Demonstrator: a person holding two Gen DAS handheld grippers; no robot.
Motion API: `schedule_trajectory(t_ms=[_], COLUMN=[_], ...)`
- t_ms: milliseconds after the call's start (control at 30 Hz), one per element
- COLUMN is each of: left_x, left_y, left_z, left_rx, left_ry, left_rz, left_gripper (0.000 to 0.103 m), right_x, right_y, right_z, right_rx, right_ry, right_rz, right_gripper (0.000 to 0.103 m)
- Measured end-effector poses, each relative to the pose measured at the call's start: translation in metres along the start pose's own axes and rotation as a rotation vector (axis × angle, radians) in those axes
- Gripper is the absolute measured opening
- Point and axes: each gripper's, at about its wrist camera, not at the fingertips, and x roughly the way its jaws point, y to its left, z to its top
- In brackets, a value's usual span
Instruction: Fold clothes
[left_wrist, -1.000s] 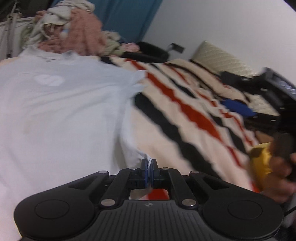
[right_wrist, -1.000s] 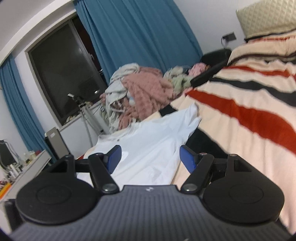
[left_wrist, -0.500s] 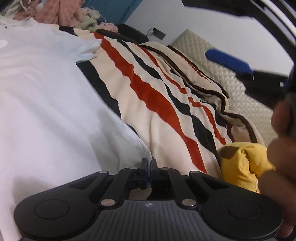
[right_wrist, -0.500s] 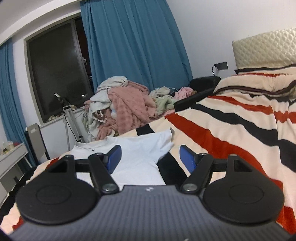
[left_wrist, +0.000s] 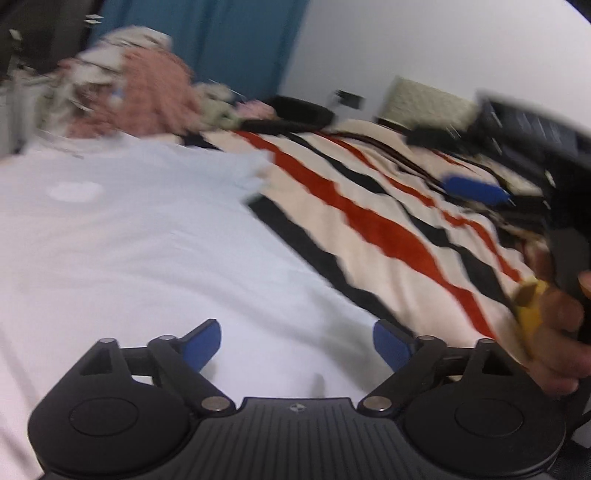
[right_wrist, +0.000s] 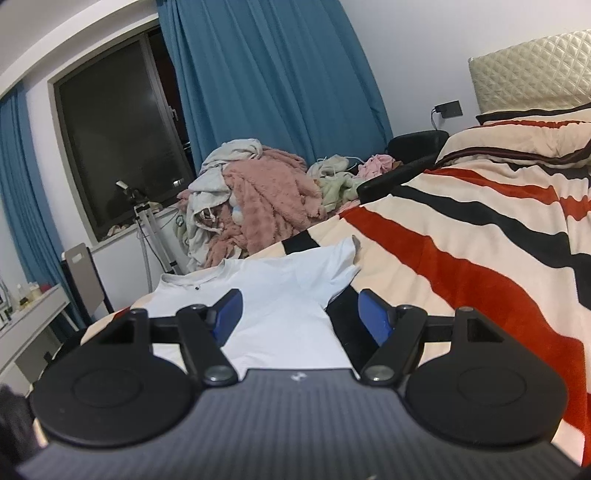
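Observation:
A pale blue short-sleeved shirt (left_wrist: 140, 236) lies spread flat on the striped bed, collar at the far end; it also shows in the right wrist view (right_wrist: 280, 295). My left gripper (left_wrist: 297, 345) is open and empty, just above the shirt's near hem. My right gripper (right_wrist: 301, 315) is open and empty, held above the near end of the shirt, beside its right edge. The right gripper also shows blurred at the right of the left wrist view (left_wrist: 476, 190).
The bed has a cream blanket with red and black stripes (right_wrist: 461, 258). A heap of pink and white clothes (right_wrist: 255, 199) lies beyond the shirt. A yellow object (left_wrist: 532, 306) sits by the person's hand. A tripod (right_wrist: 144, 225), chair and desk stand left.
My left gripper was shut on the shirt's hem corner; it has opened and let the cloth go. The right gripper stayed open and settled over the shirt's near end.

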Motion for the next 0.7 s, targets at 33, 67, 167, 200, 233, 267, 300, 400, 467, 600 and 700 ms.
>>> schedule_trajectory(t_ms=[33,67,167,200,233,267,300,400,467,600,700], left_x=[-0.009,-0.017,-0.041,-0.049,-0.057,-0.063,-0.068,-0.082,-0.091,-0.110,-0.121], left_y=[0.009,0.018,0.041,0.047,0.053,0.058,0.061,0.070,0.076,0.088,0.097], left_z=[0.004,0.008,0.019,0.022,0.025,0.026,0.025,0.021,0.019,0.015,0.011], left_rx=[-0.007,-0.012,-0.056,-0.069,-0.082,-0.086,-0.081,-0.066,-0.056,-0.036,-0.049], left_ry=[-0.015,-0.032,-0.081,-0.094,-0.108,-0.120,-0.132,-0.166,-0.189,-0.235,-0.264], left_rz=[0.023,0.039,0.106,0.115,0.125,0.136,0.149,0.188,0.214,0.266,0.293], left_gripper=[0.094,0.095,0.095,0.095,0.095,0.095,0.095,0.098,0.103,0.103,0.103], right_x=[0.000,0.001,0.000,-0.001,-0.001,-0.001,-0.001,0.003,0.005,0.010,0.015], right_y=[0.003,0.007,0.021,0.027,0.031,0.035,0.039,0.053,0.064,0.075,0.080], right_z=[-0.001,-0.003,-0.009,-0.011,-0.013,-0.015,-0.017,-0.024,-0.029,-0.037,-0.041], right_rx=[-0.004,-0.009,-0.035,-0.043,-0.042,-0.042,-0.041,-0.079,-0.115,-0.134,-0.135], right_ry=[0.003,0.005,0.006,0.002,-0.001,-0.002,-0.001,0.012,0.024,0.046,0.066], right_rz=[0.005,0.012,0.027,0.033,0.044,0.054,0.062,0.090,0.102,0.119,0.129], right_gripper=[0.072,0.072,0.072,0.072,0.072,0.072,0.072,0.072,0.072,0.072,0.072])
